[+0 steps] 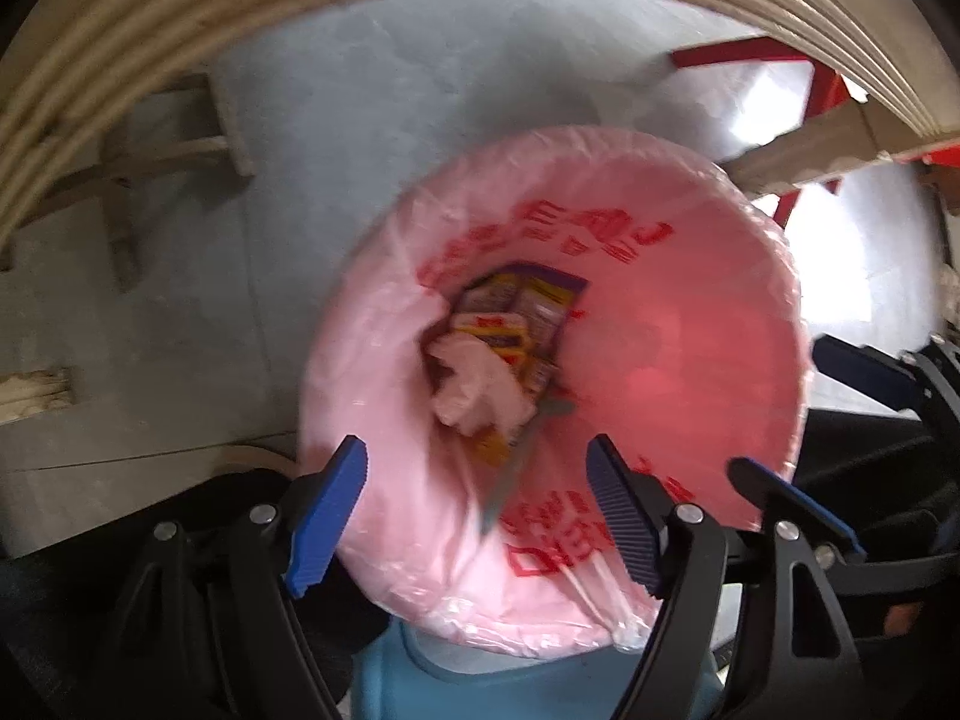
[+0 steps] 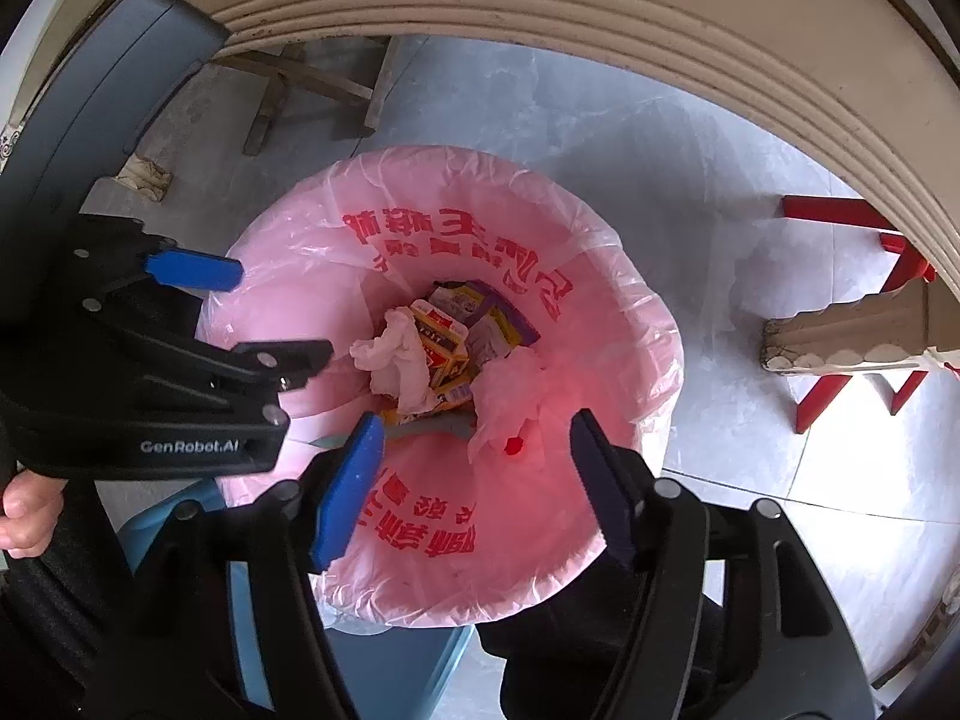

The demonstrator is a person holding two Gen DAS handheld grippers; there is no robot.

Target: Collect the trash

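Now we look straight down into the round bin lined with a thin pink plastic bag (image 2: 456,516), and we see trash lying at the bottom of it; a crumpled white tissue (image 2: 393,360) lies touching a yellow and red paper carton (image 2: 444,354), with a purple and yellow snack wrapper (image 2: 501,315) just beside them; a scrunched pink plastic piece (image 2: 510,396) sits next to the carton, and a flat grey stick-like thing (image 2: 432,425) lies near it, though we cannot tell what that is.

Our left gripper (image 1: 477,510) hangs over the bin with its blue pads spread apart and nothing between them; our right gripper (image 2: 477,480) does the same, wide and empty, so both have let go; a hand (image 2: 27,510) shows at the edge, holding the left tool.

We think this load of trash is in the bin, so this part looks done; we cannot see any table top or other spot with more trash, so we cannot say how much is left.

For writing, the left tool reads "GenRobot.AI" in pale letters; the pink bag carries big red printed characters around its inside, upside down and wrinkled, and we cannot read them; the carton has small red print that is too little to make out.
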